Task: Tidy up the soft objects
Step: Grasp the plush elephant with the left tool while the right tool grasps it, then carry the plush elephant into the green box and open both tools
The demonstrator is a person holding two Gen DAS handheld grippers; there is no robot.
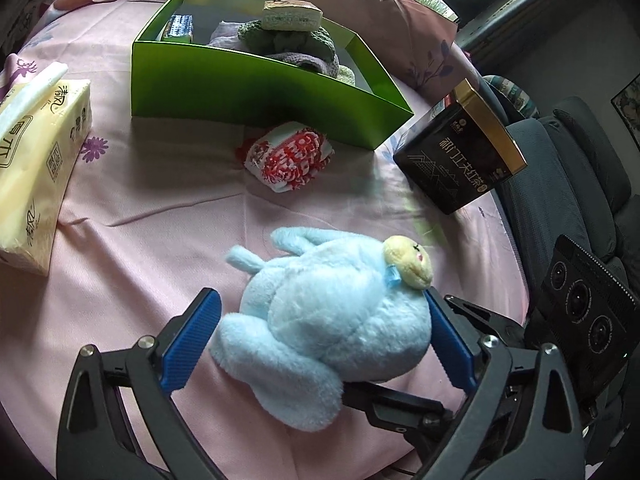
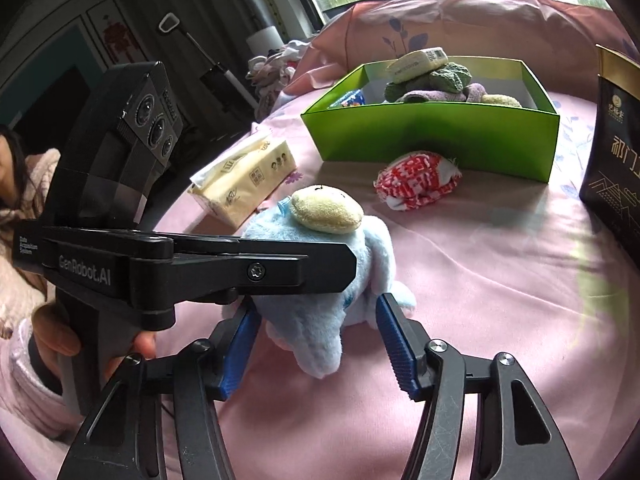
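Note:
A light blue plush toy (image 1: 332,312) with a cream face lies on the pink bedsheet. My left gripper (image 1: 320,336) is open, its blue pads on either side of the plush body. My right gripper (image 2: 316,344) is open too, straddling the plush's (image 2: 320,312) lower limb from the other side. A red-and-white folded cloth (image 1: 288,156) lies just in front of the green box (image 1: 256,92), which holds knitted items and small packs. The cloth (image 2: 416,180) and box (image 2: 432,136) also show in the right wrist view.
A yellow tissue pack (image 1: 36,160) lies at the left. A black tea box (image 1: 460,152) stands at the right near the bed's edge. Pink pillows lie behind the green box. A grey chair (image 1: 560,184) stands beside the bed.

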